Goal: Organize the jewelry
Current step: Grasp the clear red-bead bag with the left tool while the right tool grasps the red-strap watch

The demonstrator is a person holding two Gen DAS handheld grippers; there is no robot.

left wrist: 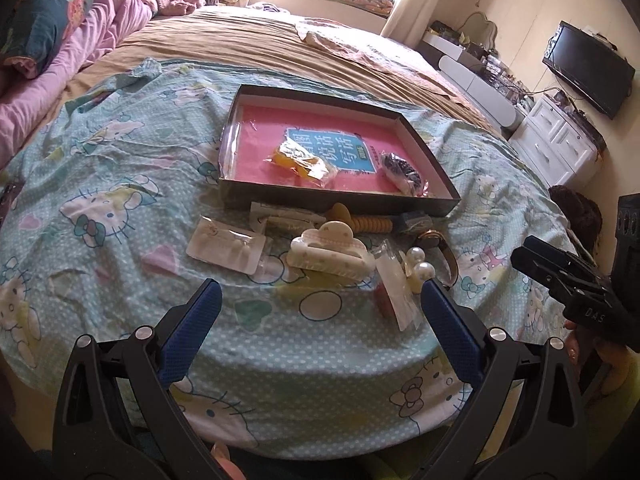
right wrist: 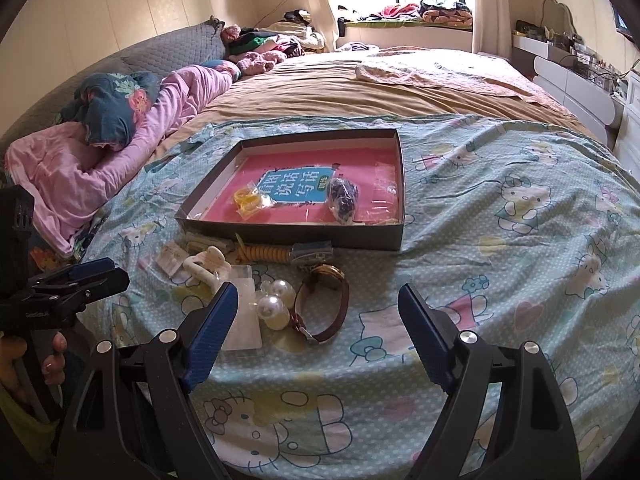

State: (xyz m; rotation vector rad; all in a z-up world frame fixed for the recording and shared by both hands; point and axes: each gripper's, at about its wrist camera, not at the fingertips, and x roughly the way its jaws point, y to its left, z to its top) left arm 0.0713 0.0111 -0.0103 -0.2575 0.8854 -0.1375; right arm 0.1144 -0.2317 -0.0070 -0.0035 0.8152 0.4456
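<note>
On the bed, on the blue cat sheet [right wrist: 500, 208], you have a flat box [right wrist: 280, 236] that serves as the home for the jewelry. Two little bags are already inside: a yellow one [right wrist: 250, 199] and a dark bead one [right wrist: 343, 197]. The other pieces lie in a bunch just in front of the box: a white hair claw [left wrist: 328, 250], pearl clips [right wrist: 274, 300] and a watch [right wrist: 324, 300], so they are easy to reach. Your left gripper [left wrist: 320, 320] and your right gripper [right wrist: 318, 326] are both wide apart and hold nothing, ready to pick. The watch looks nearest to your right one.
</note>
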